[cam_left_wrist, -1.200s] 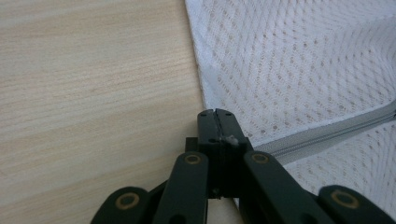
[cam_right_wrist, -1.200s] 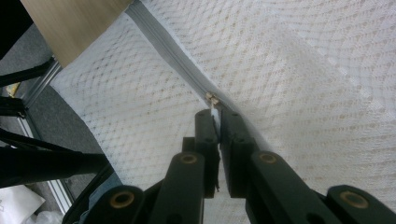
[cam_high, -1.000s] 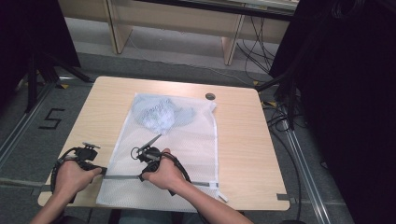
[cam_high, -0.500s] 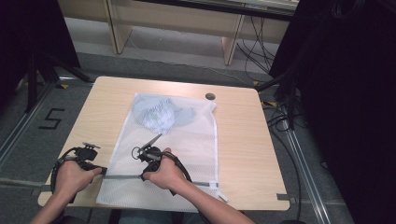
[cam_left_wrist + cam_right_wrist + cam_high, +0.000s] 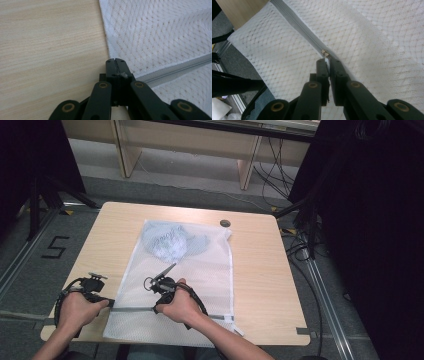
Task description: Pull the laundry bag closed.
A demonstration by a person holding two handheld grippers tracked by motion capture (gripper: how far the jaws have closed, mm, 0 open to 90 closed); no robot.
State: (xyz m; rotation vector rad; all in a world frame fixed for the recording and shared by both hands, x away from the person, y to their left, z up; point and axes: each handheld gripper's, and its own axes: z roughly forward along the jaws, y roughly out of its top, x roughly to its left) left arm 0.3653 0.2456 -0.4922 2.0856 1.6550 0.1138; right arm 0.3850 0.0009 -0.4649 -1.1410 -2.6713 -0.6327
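A white mesh laundry bag [image 5: 205, 270] lies flat on the wooden table [image 5: 260, 270], with a pale blue garment [image 5: 170, 242] inside its far end. A grey zipper [image 5: 132, 309] runs across the bag's near end. At the bag's left edge, my left gripper [image 5: 111, 304] [image 5: 115, 60] is shut on the mesh where the zipper tape [image 5: 175, 71] ends. My right gripper [image 5: 156, 309] [image 5: 327, 61] sits on the zipper line [image 5: 297, 25], shut on the small metal zipper pull [image 5: 325, 53].
A dark round grommet [image 5: 225, 223] sits in the table near the far edge. The bag's near end hangs slightly over the table's front edge. Black curtains [image 5: 370, 220] and cables [image 5: 300, 245] stand to the right, wooden shelving [image 5: 190, 145] behind.
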